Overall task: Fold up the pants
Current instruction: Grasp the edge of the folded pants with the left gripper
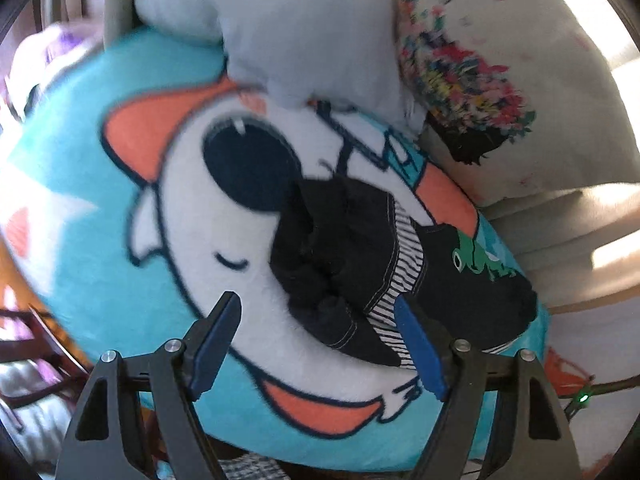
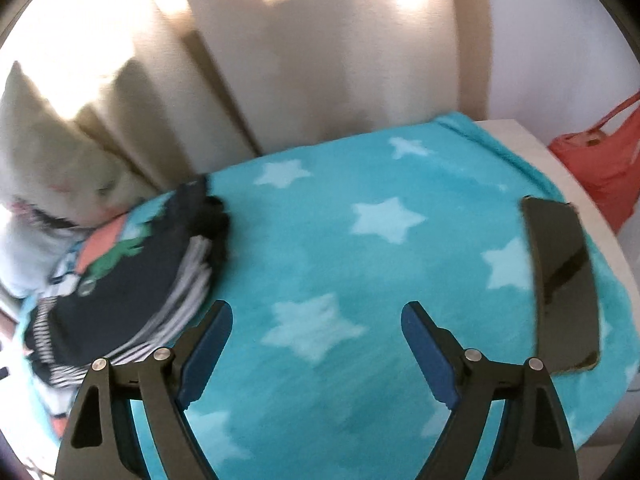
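Dark navy pants [image 1: 340, 264] with a striped lining and a green frog patch lie bunched on a turquoise cartoon blanket [image 1: 120, 272]. My left gripper [image 1: 320, 312] is open, just short of the pants, its right finger close to the striped edge. In the right wrist view the same pants [image 2: 132, 280] lie in a heap at the left on the star-patterned blanket [image 2: 340, 260]. My right gripper [image 2: 316, 320] is open and empty over bare blanket, to the right of the pants.
A grey pillow [image 1: 304, 32] and a white floral pillow [image 1: 500, 80] lean behind the pants. A dark phone [image 2: 564, 284] lies on the blanket at the right. A red bag [image 2: 600, 168] hangs beyond the table edge. Beige sofa cushions [image 2: 300, 72] stand behind.
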